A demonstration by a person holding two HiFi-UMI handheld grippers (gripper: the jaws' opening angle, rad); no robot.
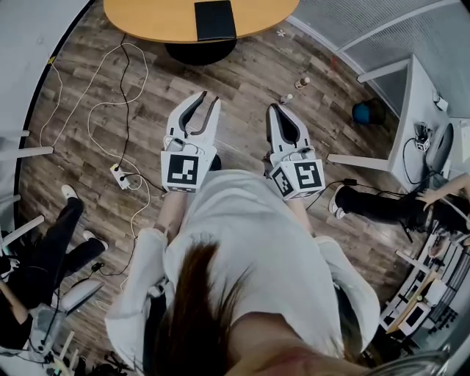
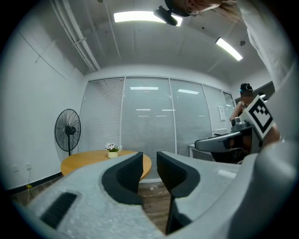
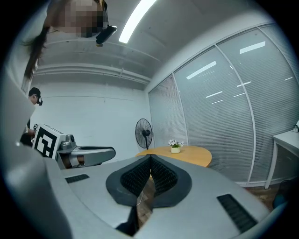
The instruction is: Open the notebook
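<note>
The black notebook [image 1: 214, 20] lies closed on the round wooden table [image 1: 147, 18] at the top of the head view, well ahead of both grippers. My left gripper [image 1: 209, 98] is held level over the floor, its jaws apart with nothing between them; the left gripper view shows a clear gap [image 2: 149, 161]. My right gripper [image 1: 273, 107] is alongside it, shut and empty, its tips touching in the right gripper view [image 3: 150, 158]. In both gripper views the table [image 2: 88, 159] [image 3: 191, 154] carries a small flower pot [image 2: 112, 150] [image 3: 175, 146]; the notebook does not show there.
White cables [image 1: 103, 110] and a power strip [image 1: 121, 176] lie on the wood floor at left. A standing fan [image 2: 68, 128] is by the wall. A white desk [image 1: 415, 110] and a blue ball [image 1: 363, 112] are at right. People sit at left [image 1: 51, 250] and right [image 1: 382, 205].
</note>
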